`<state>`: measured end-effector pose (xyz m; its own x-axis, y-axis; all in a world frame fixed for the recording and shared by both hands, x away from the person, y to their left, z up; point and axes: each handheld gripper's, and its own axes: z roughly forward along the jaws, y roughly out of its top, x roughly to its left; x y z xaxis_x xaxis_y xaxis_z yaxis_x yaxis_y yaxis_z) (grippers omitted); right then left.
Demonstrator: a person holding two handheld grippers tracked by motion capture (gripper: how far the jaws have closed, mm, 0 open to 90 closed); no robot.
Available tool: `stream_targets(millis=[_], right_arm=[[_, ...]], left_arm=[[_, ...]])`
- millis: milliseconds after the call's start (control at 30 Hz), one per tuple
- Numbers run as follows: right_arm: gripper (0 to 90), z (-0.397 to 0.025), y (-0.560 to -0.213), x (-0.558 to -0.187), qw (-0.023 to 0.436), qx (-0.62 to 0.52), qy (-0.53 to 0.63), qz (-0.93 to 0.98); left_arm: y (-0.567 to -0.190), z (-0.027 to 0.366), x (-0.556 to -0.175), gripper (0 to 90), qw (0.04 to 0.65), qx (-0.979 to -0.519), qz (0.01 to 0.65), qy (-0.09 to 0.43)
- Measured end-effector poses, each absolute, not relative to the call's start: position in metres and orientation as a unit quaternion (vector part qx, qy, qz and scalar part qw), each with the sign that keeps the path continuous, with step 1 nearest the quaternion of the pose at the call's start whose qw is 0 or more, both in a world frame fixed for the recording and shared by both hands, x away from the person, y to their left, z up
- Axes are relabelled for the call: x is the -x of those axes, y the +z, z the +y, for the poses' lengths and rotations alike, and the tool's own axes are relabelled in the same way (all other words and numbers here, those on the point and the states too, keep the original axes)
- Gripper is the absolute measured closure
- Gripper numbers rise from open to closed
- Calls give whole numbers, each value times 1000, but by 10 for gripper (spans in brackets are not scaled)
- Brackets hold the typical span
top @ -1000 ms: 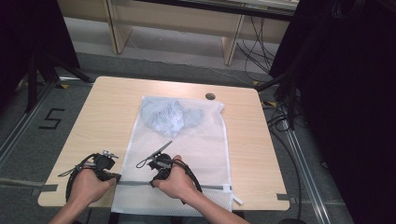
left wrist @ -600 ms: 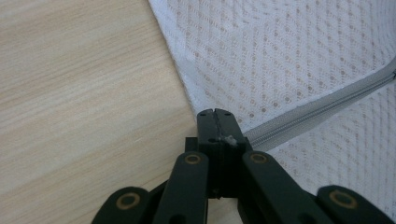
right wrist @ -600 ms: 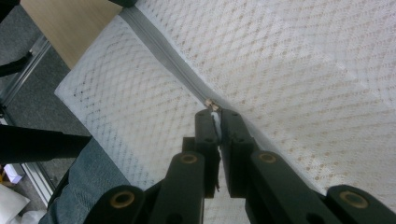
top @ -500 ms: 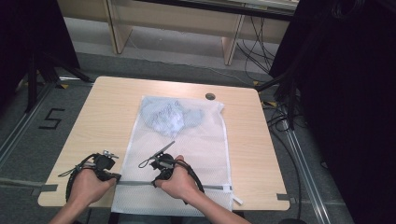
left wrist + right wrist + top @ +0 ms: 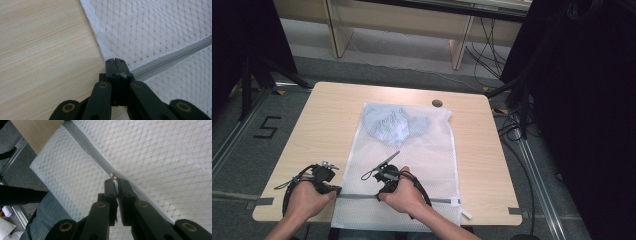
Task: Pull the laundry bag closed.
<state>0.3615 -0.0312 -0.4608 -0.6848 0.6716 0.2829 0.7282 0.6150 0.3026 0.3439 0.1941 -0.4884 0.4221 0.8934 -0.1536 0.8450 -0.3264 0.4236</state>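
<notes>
Bare wood is lying open down the table's (image 5: 327, 125) left side and along the far edge — plenty of passage there. The white mesh bag (image 5: 412, 165) is covering the middle and hanging over the near edge, with a bundled pale-blue cloth (image 5: 392, 124) bulging inside its far end. A small dark round fitting (image 5: 437, 103) is sitting just beyond the bag's far right corner. The right strip of tabletop is running free — only cables (image 5: 512, 130) are trailing on the floor beside it.

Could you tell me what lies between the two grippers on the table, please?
In the high view, a closed stretch of grey zipper on the white mesh bag runs between the left gripper and the right gripper.
</notes>
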Motion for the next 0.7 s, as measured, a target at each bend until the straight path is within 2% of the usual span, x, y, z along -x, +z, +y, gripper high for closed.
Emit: stream_targets(millis=[400, 700], right_arm=[[871, -37, -462, -365, 62, 369, -207, -904], [871, -38, -460, -364, 75, 386, -198, -898]], left_arm=[[-489, 194, -344, 900, 227, -812, 535, 54], [-488, 194, -344, 900, 225, -814, 533, 54]])
